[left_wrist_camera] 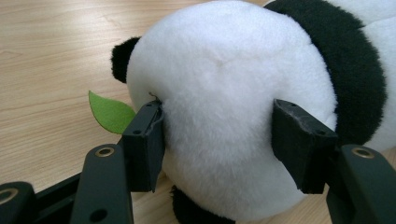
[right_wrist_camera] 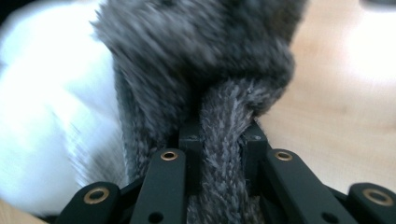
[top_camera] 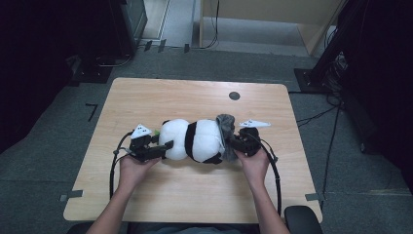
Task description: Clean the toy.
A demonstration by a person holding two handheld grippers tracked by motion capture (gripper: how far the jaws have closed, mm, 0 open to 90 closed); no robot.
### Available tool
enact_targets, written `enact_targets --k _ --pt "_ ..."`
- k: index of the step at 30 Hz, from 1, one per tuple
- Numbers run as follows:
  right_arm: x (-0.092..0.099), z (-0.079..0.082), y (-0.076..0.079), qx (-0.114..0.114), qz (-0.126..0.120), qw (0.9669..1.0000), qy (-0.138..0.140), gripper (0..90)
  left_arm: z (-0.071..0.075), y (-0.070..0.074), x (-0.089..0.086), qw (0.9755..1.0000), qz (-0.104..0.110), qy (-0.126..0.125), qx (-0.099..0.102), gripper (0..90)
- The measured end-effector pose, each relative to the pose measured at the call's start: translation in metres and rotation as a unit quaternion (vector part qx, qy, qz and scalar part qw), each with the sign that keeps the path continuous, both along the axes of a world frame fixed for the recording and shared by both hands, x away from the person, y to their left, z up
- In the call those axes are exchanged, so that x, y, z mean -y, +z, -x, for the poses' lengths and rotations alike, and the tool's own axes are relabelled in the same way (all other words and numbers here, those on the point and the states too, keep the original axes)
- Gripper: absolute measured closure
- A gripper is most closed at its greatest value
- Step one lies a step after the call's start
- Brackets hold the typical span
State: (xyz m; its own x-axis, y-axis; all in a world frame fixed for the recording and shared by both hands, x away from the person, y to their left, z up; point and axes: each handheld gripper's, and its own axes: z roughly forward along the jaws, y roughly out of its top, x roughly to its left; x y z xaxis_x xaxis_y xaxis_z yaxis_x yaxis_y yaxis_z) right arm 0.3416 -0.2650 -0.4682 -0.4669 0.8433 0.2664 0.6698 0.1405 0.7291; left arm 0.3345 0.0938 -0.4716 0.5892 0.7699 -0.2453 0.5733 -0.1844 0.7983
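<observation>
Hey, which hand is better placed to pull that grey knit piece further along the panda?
Right. The right gripper is shut on the grey knit piece at the panda's end, while the left gripper clamps the plush's white head, bracing it on the table.

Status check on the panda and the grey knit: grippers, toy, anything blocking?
Left gripper clamped on plush panda head end. Right gripper shut on grey knit piece at panda's other end. Panda lies on table. Nothing in the way.
</observation>
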Motion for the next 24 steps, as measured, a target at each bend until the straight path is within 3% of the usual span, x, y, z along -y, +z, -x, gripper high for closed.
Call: enact_targets --k 5,8,12,17,24 --pt "-0.004 -0.001 -0.019 -0.022 0.025 0.9994 0.009 76.7 0.000 0.000 -0.001 1.0000 0.003 -0.002 -0.004 39.2" --pt "-0.001 -0.002 -0.019 -0.025 0.031 0.9992 0.008 76.7 0.000 0.000 -0.002 1.0000 0.003 -0.006 -0.006 40.4" --pt "0.010 -0.002 -0.009 -0.021 0.022 0.9995 -0.004 76.9 -0.001 0.000 -0.002 0.9999 0.004 -0.008 -0.007 41.3" --pt "0.026 -0.002 0.006 -0.014 -0.007 0.9997 -0.019 76.9 0.000 0.000 -0.002 1.0000 0.003 -0.007 -0.004 41.3" --pt "0.033 0.002 0.044 0.024 -0.011 0.9996 -0.009 76.9 0.000 0.000 -0.002 1.0000 0.003 -0.007 -0.004 41.3"
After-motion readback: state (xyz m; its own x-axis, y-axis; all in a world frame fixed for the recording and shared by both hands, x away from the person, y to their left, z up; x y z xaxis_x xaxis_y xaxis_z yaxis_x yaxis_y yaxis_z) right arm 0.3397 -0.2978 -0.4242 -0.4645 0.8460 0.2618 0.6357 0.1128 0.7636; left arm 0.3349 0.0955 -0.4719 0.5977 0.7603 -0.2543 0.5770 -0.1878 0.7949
